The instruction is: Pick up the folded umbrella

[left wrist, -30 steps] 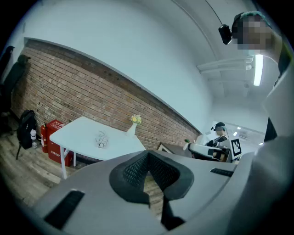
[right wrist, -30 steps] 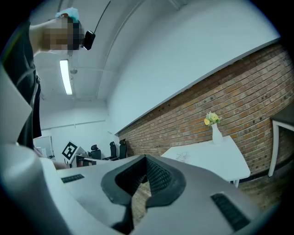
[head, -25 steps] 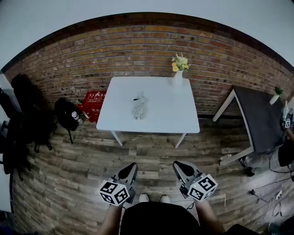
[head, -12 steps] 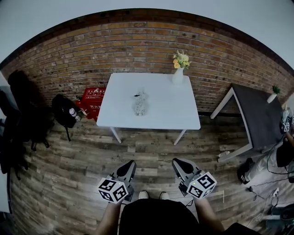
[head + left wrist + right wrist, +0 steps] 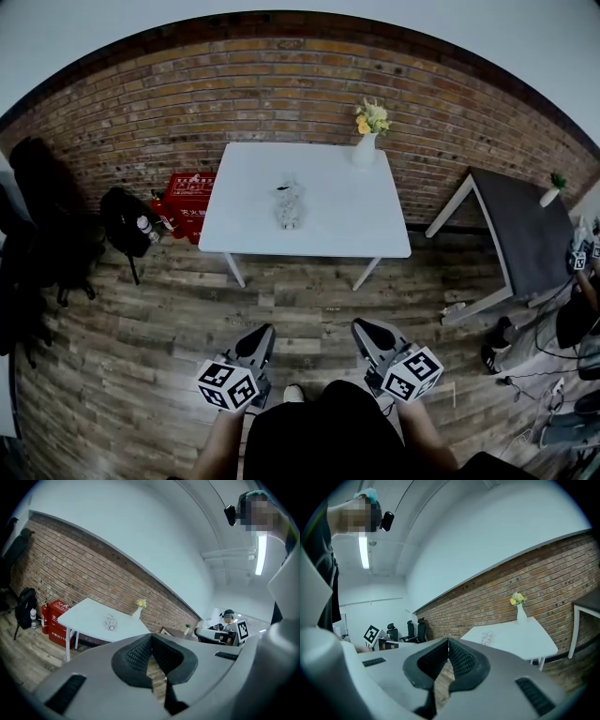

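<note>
Holding both low above the plank floor (image 5: pixel 141 356), I have the left hand-held gripper (image 5: pixel 262 337) and the right hand-held gripper (image 5: pixel 371 334) clenched on nothing. In each gripper view the ribbed black pads meet at their tips. Well ahead of them the folded umbrella (image 5: pixel 289 205) lies on the white desk (image 5: pixel 342 230), left of its middle. Its long axis runs away from me toward the brick wall (image 5: pixel 281 94), with a small dark end on the far side. It is a short, crumpled bundle of pale patterned fabric. A white vase of yellow flowers (image 5: pixel 365 148) stands at the desk's far right corner. The head view looks down on the umbrella's full length, while both gripper views see it side-on as a low lump. The left gripper view takes in a red box (image 5: pixel 57 620) and a black backpack (image 5: pixel 26 609) beside the desk. The right gripper view makes out black office chairs (image 5: pixel 416 630) by the wall.
</note>
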{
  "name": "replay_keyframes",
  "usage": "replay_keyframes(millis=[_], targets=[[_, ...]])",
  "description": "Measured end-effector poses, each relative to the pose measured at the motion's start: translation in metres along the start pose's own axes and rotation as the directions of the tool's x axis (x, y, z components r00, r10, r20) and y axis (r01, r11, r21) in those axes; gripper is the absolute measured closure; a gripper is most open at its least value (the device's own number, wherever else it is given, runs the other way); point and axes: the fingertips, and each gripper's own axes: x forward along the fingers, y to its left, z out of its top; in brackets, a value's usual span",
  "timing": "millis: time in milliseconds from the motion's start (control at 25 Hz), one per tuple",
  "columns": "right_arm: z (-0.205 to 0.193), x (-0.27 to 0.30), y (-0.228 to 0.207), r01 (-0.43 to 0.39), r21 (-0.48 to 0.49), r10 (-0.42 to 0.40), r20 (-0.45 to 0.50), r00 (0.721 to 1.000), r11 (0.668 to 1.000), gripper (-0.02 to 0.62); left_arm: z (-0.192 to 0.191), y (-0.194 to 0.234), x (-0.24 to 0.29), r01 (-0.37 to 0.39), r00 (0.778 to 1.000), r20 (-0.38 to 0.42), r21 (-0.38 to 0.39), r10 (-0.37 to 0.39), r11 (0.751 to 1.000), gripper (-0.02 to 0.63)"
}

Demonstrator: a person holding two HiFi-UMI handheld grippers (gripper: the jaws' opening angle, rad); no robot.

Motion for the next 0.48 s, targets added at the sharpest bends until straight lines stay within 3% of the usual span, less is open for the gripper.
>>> replay_keyframes(millis=[480], targets=[[0.005, 0.018, 0.021, -0.025, -0.018, 0.025, -0.013, 1.000, 1.000, 0.574, 0.000, 0.021, -0.017, -0.022, 1.000, -0.002, -0.011, 0.022, 1.000, 0.592]])
